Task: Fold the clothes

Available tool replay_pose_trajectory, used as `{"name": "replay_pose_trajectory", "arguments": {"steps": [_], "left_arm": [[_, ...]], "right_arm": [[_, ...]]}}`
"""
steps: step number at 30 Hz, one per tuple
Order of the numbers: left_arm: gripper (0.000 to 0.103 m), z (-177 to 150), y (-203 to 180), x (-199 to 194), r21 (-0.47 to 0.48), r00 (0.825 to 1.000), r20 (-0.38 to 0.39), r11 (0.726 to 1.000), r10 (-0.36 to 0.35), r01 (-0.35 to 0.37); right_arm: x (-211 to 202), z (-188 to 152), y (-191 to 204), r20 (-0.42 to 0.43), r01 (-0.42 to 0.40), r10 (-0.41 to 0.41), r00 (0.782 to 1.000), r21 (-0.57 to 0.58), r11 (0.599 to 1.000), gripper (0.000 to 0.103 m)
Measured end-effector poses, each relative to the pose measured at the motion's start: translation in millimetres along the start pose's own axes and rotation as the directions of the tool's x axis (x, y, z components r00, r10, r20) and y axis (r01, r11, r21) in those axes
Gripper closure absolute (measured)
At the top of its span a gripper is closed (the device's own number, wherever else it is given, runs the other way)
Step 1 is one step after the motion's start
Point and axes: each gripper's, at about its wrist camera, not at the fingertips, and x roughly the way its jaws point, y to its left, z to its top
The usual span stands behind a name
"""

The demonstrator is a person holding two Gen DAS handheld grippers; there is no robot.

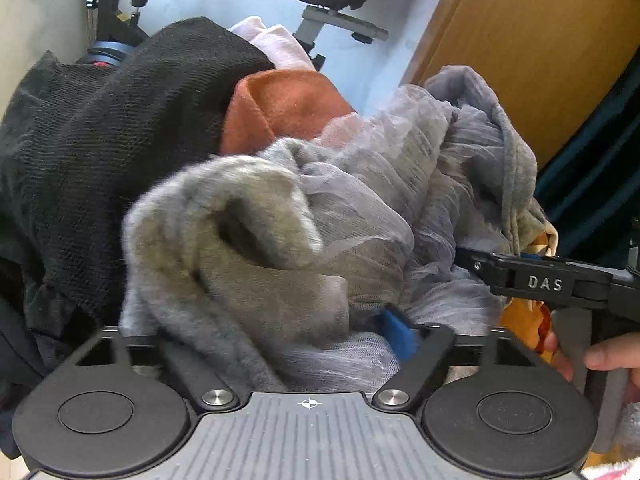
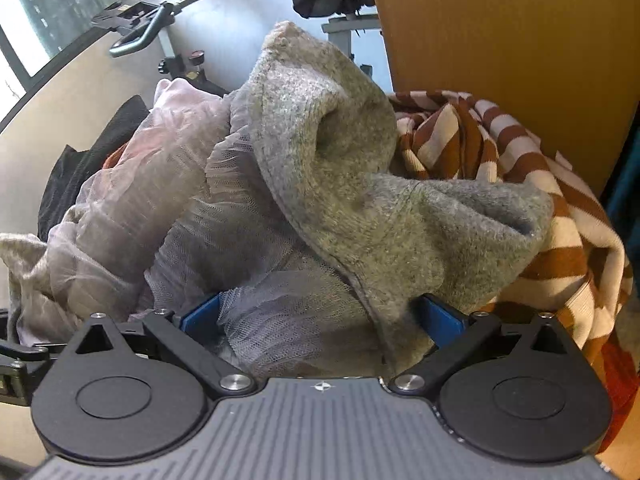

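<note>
Jaws of the right gripper stand wide apart, both blue pads flanking the fuzzy grey knit garment and the sheer grey mesh fabric without pressing them. Those of the left gripper are buried: only one blue pad shows, against the mesh, so I cannot tell whether they clamp. Both tools tilt steeply down into the heap. From the left wrist view, bare fingers grip the right tool's trigger at the right edge. Farther off lie a black knit garment left, a rust-orange cloth beyond, and a brown-and-cream striped knit right.
</note>
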Motion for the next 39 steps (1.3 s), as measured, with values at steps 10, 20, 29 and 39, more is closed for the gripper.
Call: {"name": "replay_pose_trajectory", "arguments": {"steps": [10, 20, 29, 39], "left_arm": [[0.084, 3, 10, -50, -0.078, 0.994, 0.110, 0.996, -0.027, 0.036], [0.084, 33, -25, -95, -0.028, 0.901, 0.432, 0.998, -0.041, 0.059], [0.075, 7, -39, -17, 0.002, 0.951, 0.302, 0.998, 0.066, -0.070], [0.057, 4, 5, -5, -0.170, 0.975, 0.217, 0.985, 0.055, -0.018]], "right_arm": [[-35, 15, 22, -0.001, -0.190, 0.191, 0.982, -0.101, 0.977, 0.072], [-107, 84, 41, 0.374, -0.355, 0.385, 0.843, -0.150, 0.923, 0.075], [-52, 106, 44, 0.267, -0.211, 0.263, 0.927, -0.210, 0.955, 0.074], [4, 71, 38, 0.138, -0.124, 0.157, 0.978, -0.224, 0.967, 0.069]]}}
